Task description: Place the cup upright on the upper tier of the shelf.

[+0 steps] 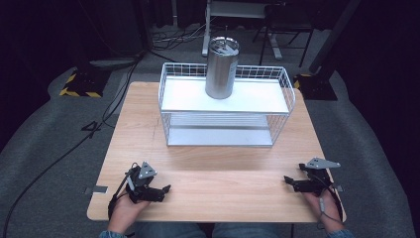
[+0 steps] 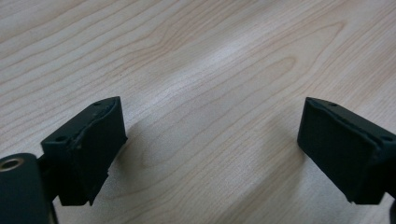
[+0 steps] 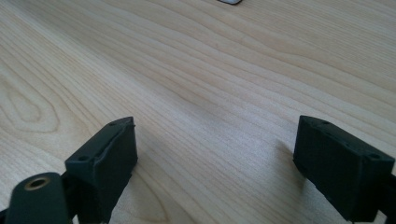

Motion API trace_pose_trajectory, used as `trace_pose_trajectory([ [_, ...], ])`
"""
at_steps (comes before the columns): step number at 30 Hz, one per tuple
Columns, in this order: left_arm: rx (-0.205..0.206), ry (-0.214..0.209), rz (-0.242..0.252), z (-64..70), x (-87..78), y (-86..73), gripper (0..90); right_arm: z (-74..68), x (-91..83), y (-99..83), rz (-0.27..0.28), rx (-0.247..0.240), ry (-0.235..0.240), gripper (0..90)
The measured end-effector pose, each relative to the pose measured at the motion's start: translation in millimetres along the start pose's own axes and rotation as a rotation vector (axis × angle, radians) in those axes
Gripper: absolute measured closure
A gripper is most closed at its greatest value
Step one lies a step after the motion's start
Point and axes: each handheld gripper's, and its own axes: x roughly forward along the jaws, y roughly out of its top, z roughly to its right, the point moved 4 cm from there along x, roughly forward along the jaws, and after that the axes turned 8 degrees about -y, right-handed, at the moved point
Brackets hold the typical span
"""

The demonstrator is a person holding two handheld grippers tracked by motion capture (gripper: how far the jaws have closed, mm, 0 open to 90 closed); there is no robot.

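A steel tumbler with a lid stands upright on the top shelf of a white wire rack at the far middle of the wooden table. My left gripper rests on the table near the front left, held by a hand, far from the rack. Its jaws stand wide apart over bare wood in the left gripper view. My right gripper lies near the front right edge. Its jaws are also wide apart with nothing between them.
The rack's lower shelf holds nothing. Bare tabletop stretches between the rack and both grippers. Cables trail over the grey floor left of the table, and stand legs and a yellow-black striped base sit behind it.
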Motion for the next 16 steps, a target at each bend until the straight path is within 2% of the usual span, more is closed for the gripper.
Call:
trace_pose_trajectory([
  [5, 0.001, 0.006, -0.003, -0.3, 0.7, -0.4, 5.2, 0.0, 0.0, 0.0, 0.0, 0.0, 0.0, 13.9],
  [6, -0.015, 0.006, 0.001, 0.5, 1.6, -0.5, 4.7, 0.0, 0.0, 0.0, 0.0, 0.0, 0.0, 13.9],
  [8, -0.002, 0.01, -0.005, -0.4, 1.1, -0.4, 4.5, 0.0, 0.0, -0.1, 0.0, 0.0, 0.0, 13.8],
  [16, -0.005, 0.01, -0.005, -0.1, 1.5, -0.3, 4.0, 0.0, -0.1, -0.1, 0.0, 0.0, -0.001, 13.9],
])
